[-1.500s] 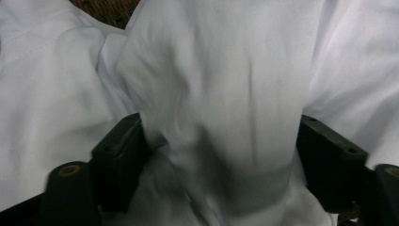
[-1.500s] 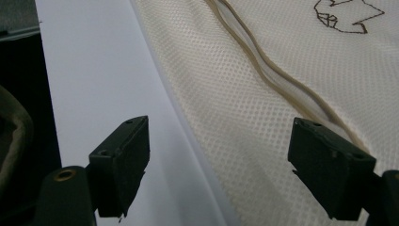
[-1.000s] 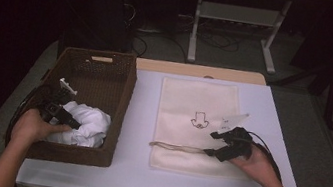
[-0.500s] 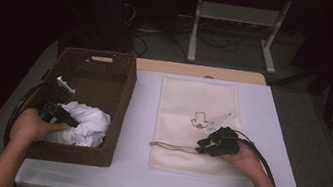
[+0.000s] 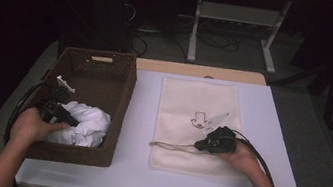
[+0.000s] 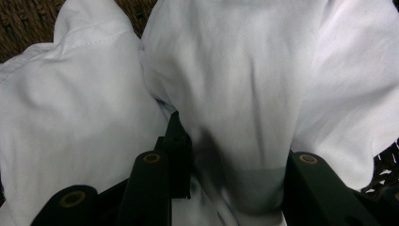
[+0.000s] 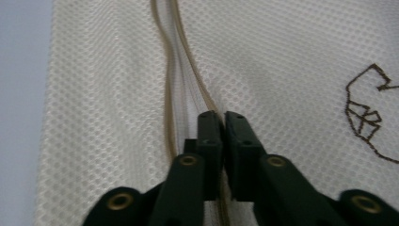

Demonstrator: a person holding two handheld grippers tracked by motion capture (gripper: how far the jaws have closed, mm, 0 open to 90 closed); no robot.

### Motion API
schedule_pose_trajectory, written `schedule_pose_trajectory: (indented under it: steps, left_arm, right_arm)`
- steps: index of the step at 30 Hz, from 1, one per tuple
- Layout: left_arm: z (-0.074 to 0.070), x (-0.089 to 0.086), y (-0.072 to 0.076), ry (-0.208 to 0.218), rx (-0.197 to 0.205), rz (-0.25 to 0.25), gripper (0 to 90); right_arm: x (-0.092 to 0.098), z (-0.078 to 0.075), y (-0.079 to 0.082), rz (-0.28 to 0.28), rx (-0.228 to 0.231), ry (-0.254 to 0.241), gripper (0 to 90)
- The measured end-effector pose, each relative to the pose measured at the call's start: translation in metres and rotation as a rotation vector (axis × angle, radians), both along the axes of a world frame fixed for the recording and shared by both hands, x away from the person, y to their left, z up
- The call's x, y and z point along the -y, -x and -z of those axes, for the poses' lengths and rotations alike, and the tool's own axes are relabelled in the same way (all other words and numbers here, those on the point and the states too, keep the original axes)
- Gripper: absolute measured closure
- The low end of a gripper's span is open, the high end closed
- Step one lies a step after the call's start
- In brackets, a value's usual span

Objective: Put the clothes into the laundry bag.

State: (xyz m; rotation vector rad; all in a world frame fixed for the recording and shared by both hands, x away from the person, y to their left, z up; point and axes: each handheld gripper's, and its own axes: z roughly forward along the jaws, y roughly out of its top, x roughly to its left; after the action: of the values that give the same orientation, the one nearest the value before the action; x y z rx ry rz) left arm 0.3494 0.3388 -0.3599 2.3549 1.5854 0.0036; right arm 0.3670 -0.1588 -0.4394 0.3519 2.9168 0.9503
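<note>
- The right gripper (image 7: 221, 117) has just been closing, and now its jaws stand together, clamped on the tan drawstring (image 7: 165, 70) at the near edge of the mesh bag (image 5: 195, 123).
- From these jaws the cord runs straight away along the bag's hem, toward the bag's left corner, where its loose end lies on the table (image 5: 132, 169). The bag's long axis points away from the person, so its mouth is on the near side.
- The left gripper (image 6: 226, 155) is down inside the wicker basket (image 5: 125, 87), with a thick fold of the white cloth (image 6: 235, 70) pinched between its jaws.
- The cloth lies well apart from the bag, to its left, with the basket wall between them.
- In my judgement the coming move depends on this: the cloth must go up over the wall and then right, to the mouth that the right gripper holds.
</note>
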Motion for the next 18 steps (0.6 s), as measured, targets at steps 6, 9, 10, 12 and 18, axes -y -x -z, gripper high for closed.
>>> schedule_pose_trajectory:
  steps: [6, 9, 10, 12, 18]
  left_arm:
    - [0.000, -0.001, -0.002, 0.004, -0.009, 0.010, 65.0]
    - [-0.002, -0.003, -0.001, 0.021, -0.007, 0.015, 66.5]
    - [-0.003, -0.004, -0.001, 0.031, -0.005, 0.010, 66.5]
    - [-0.004, -0.008, 0.000, 0.054, -0.005, 0.001, 67.7]
    - [-0.010, -0.008, 0.001, 0.055, -0.010, -0.003, 72.1]
  right_arm:
    - [-0.006, -0.006, -0.006, 0.051, -0.072, 0.034, 88.6]
    - [-0.001, -0.012, -0.007, 0.065, -0.091, -0.015, 88.6]
    - [-0.001, -0.012, -0.007, 0.065, -0.091, -0.015, 88.6]
    - [0.003, -0.017, -0.007, 0.071, -0.088, -0.053, 88.5]
    - [0.003, -0.026, -0.003, 0.064, -0.069, -0.054, 88.1]
